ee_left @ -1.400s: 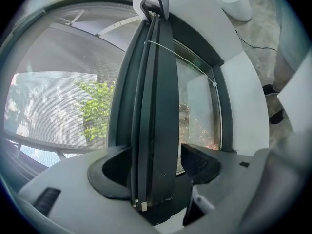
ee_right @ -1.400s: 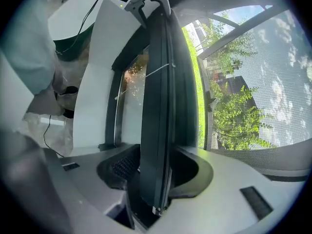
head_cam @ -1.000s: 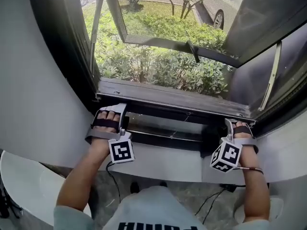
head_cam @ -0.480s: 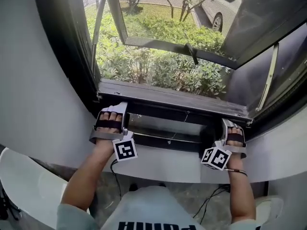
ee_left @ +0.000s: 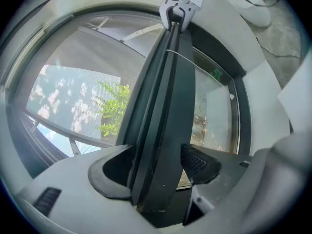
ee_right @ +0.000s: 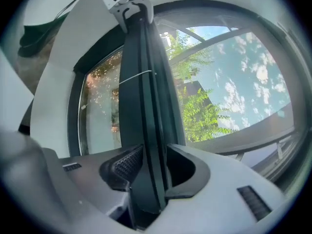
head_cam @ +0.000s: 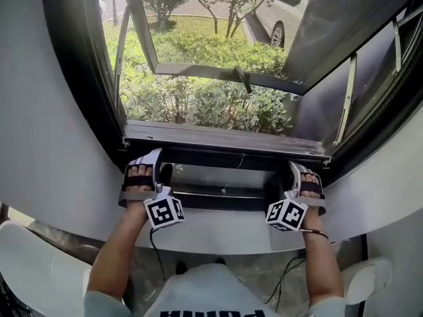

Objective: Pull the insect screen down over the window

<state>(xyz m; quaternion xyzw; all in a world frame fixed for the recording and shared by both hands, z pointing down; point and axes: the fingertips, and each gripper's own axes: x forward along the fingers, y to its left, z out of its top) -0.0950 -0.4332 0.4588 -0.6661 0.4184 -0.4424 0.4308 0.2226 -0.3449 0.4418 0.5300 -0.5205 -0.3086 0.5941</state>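
Note:
The insect screen's dark bottom bar (head_cam: 225, 195) lies low, just above the white sill (head_cam: 218, 233), with a thin pull cord at its middle. My left gripper (head_cam: 160, 175) sits on the bar's left end and my right gripper (head_cam: 289, 174) on its right end. In the left gripper view the bar (ee_left: 163, 106) runs up between the jaws of my left gripper (ee_left: 156, 165), which are shut on it. In the right gripper view the same bar (ee_right: 141, 91) passes between the jaws of my right gripper (ee_right: 153, 167), with the ribbed pad (ee_right: 126, 165) pressed to it.
Beyond the dark window frame (head_cam: 79, 78) an outward-opening sash (head_cam: 218, 71) stands open over bushes (head_cam: 198, 104), with a parked car (head_cam: 271, 18) further out. A white seat (head_cam: 33, 263) stands at lower left. Cables (head_cam: 291, 276) trail on the floor.
Both grippers have rolled a little on the bar, and the right one's marker cube has swung inward to the left. The bar stays low by the sill.

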